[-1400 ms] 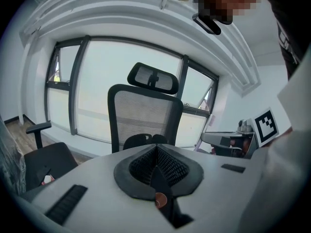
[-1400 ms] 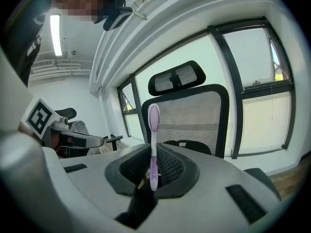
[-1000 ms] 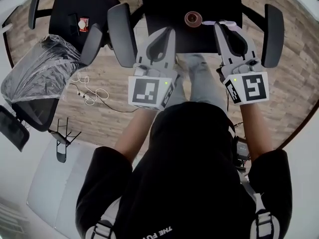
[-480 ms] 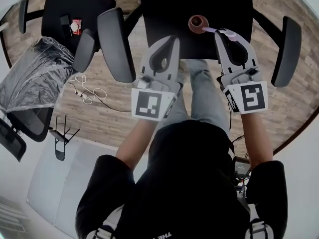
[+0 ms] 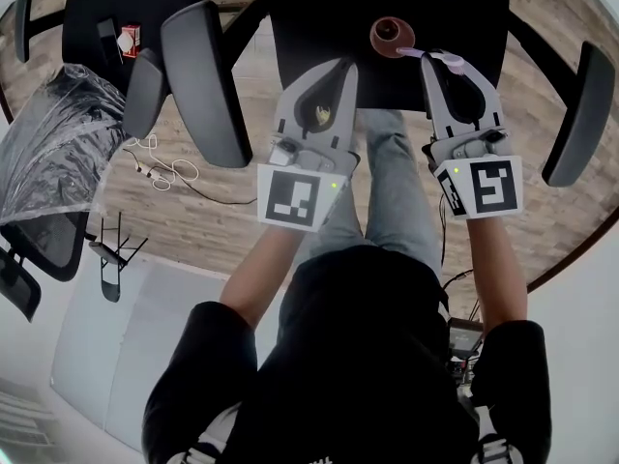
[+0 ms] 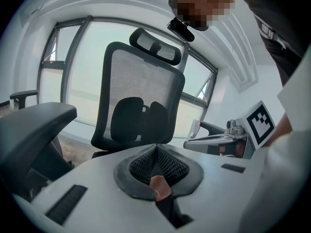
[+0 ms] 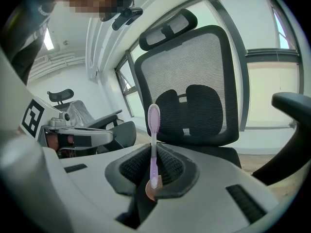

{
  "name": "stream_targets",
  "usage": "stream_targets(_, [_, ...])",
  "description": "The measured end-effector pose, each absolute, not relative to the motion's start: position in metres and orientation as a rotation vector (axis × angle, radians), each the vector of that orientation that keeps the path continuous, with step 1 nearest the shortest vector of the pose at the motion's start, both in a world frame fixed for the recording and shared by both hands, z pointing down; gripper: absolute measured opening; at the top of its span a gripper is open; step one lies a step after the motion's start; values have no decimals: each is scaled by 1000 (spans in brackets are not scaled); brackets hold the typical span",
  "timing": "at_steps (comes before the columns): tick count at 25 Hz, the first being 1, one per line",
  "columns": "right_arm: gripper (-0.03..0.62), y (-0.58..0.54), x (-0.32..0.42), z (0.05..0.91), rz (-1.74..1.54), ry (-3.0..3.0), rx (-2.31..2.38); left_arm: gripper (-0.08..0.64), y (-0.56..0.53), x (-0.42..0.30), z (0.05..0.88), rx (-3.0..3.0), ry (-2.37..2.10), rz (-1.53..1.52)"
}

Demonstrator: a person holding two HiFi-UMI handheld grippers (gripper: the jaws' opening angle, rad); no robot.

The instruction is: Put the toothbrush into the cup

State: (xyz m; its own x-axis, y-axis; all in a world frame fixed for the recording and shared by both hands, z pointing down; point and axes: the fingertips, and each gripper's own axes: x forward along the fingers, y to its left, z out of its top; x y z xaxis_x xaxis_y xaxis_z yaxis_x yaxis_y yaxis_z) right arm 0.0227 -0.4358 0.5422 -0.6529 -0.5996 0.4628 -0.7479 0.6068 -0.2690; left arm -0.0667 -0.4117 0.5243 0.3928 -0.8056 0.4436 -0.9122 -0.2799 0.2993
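Toothbrush (image 7: 153,140) we hold clamped in right gripper (image 5: 447,64), its free end near the brown cup (image 5: 392,35) | cup stands on black table (image 5: 319,8) | our left gripper (image 5: 340,66): jaws together, empty

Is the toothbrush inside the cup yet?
Not yet. The toothbrush is pinched in the right hand-held gripper, outside the cup.

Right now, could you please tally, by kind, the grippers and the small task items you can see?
Grippers: 2 (left gripper, right gripper)
Lilac toothbrush: 1, clamped in the right gripper
Brown cup: 1
Total: 4
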Motion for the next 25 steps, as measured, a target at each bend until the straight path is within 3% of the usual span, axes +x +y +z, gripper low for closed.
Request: stream_targets(25, [48, -425, 16, 650, 634, -2472, 1040, 21, -405, -76, 627, 2104, -1468, 292])
